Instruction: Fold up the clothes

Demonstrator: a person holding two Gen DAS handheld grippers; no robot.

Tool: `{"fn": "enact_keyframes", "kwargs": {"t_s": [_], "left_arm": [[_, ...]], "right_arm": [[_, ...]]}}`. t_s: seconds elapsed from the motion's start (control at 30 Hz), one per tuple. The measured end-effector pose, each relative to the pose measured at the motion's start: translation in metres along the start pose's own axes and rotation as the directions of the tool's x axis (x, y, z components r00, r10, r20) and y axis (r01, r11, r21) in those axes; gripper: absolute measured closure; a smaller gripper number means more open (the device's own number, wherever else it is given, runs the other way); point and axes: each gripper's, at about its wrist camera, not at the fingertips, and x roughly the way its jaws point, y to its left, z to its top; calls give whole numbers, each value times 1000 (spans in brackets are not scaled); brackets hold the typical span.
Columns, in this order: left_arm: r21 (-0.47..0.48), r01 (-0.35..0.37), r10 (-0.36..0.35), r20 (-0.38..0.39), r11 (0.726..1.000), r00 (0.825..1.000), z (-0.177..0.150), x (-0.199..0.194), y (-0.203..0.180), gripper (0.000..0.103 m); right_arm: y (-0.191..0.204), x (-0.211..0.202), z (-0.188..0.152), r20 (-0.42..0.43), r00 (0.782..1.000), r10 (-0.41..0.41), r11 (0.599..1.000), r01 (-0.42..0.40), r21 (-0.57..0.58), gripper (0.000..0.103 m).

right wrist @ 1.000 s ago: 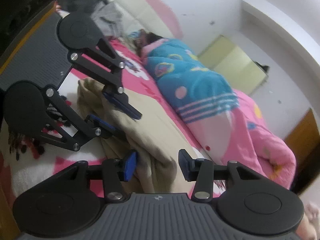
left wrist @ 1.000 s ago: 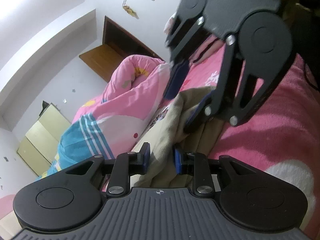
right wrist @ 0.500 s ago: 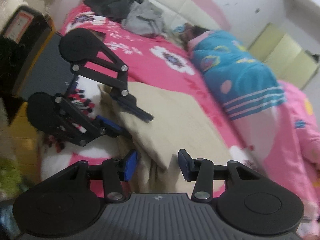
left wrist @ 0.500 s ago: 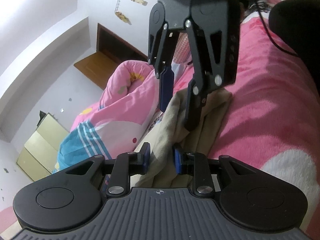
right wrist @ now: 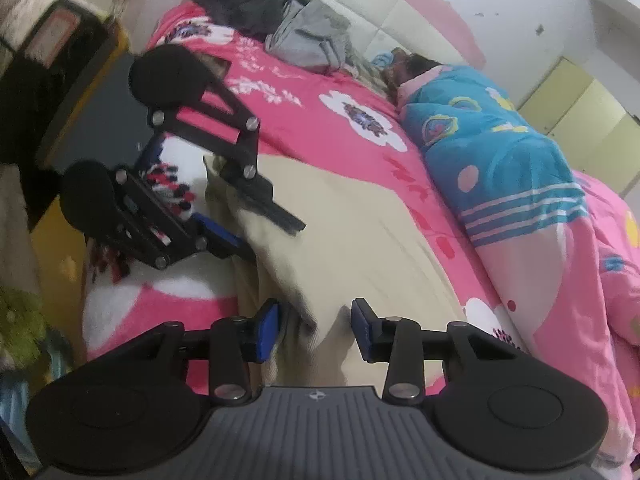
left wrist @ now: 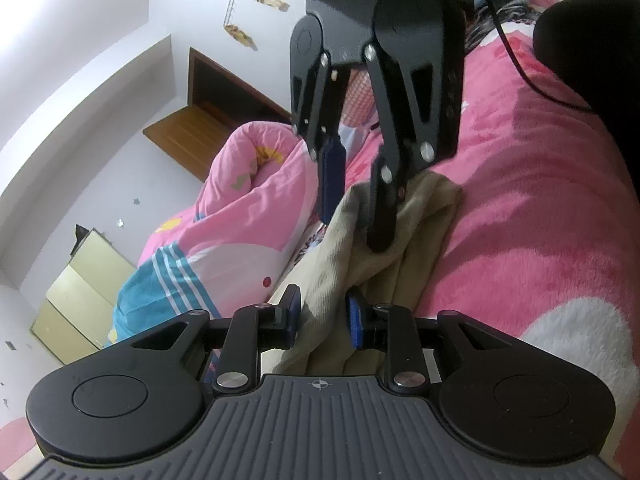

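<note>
We hold the garment (left wrist: 372, 240) pinched in the left gripper (left wrist: 322, 314), a fold rising ahead. Right gripper (right wrist: 314, 330) is closing over its corner, pads not yet pressing. Next: secure it, fold across the bed (left wrist: 520, 208).

Bare pink blanket (left wrist: 520, 216) beside the beige garment (right wrist: 360, 240) is open. Rolled quilt (right wrist: 520, 184) blocks its other flank; dark and grey clothes pile (right wrist: 288, 24) sits at the headboard (right wrist: 400, 12) end.

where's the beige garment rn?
On the pink bedspread, left of the blue-and-pink quilt; the beige garment has its near edge in the left gripper and between the right gripper, closing.
</note>
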Motion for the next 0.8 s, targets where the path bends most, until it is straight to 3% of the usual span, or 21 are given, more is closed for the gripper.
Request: {"fn": "enact_keyframes", "kwargs": {"t_s": [0.27,0.4,0.5,0.6,0.67,0.77,0.8], "left_arm": [[-29,4,-4,-8,1000,1000,2,2,5,77],[-71,20,-22,-15,997,1000,2,-3,11,75],[-120,58,-61,-22,991,998,-1,-9,19,71],[-178,54,-60,-28,982,998,-4,-11,29,68],[-204,41,-49,-36,978,998,-6,-8,34,68],[-184,14,-26,-65,983,998,-9,0,33,68],[-163,7,-20,-82,987,996,-10,4,30,68]], "right_arm": [[5,11,0,2,1000,-15,1000,15,-17,64],[23,13,0,0,992,-128,991,128,-46,77],[42,14,0,-3,970,-245,968,244,-57,81],[64,21,0,-2,919,-394,918,393,-58,83],[82,29,-1,6,858,-514,853,511,-106,85],[112,53,-10,32,739,-673,710,658,-250,86],[117,59,-12,33,723,-690,690,671,-273,85]]}}
